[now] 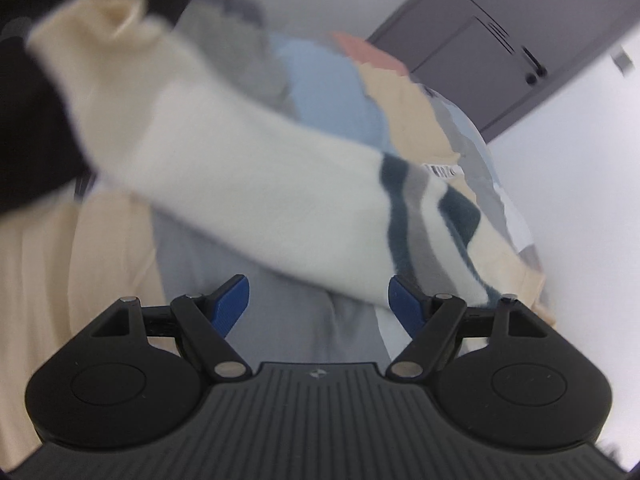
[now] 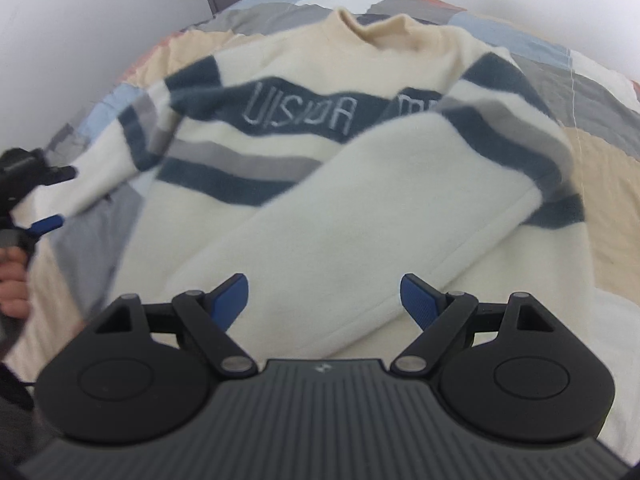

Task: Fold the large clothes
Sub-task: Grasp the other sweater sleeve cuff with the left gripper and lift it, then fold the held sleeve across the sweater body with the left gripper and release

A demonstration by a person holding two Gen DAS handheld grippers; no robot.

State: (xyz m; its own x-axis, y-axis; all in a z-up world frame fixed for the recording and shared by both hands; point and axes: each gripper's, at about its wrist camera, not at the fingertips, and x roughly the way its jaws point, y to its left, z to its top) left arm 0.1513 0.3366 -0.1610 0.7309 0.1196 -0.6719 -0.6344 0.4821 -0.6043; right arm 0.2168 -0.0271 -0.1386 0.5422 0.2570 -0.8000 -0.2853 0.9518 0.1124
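On the bed, far left: your left gripper [image 2: 48, 200] sits at the sweater's left sleeve [image 2: 100, 184]; whether cloth lies between its fingers you cannot tell from this side.
Left gripper, own view: jaws spread wide, blue pads [image 1: 230, 304] bare; the sleeve [image 1: 248, 184] passes across in front of them, not clamped.
Sweater [image 2: 280, 168]: cream knit with dark teal and grey stripes and stitched lettering, lying face up on the patchwork bedspread [image 2: 600, 152], collar [image 2: 384, 28] away from you.
Right sleeve [image 2: 360, 248]: already laid diagonally across the chest, cuff end towards your right gripper [image 2: 324, 300].
Right gripper: released, nothing between its pads.
Step in hand: likely the sleeve folds, right one done, left one not yet laid in.
Next move calls for: a firm pinch on the left sleeve near its cuff, then carrying it across the body without dragging the right sleeve.
Hard to make out: both views are blurred; the hem lies under your right gripper, out of sight; the lettering's right end is covered by the folded sleeve.
Background: grey door [image 1: 500, 52], blurred.
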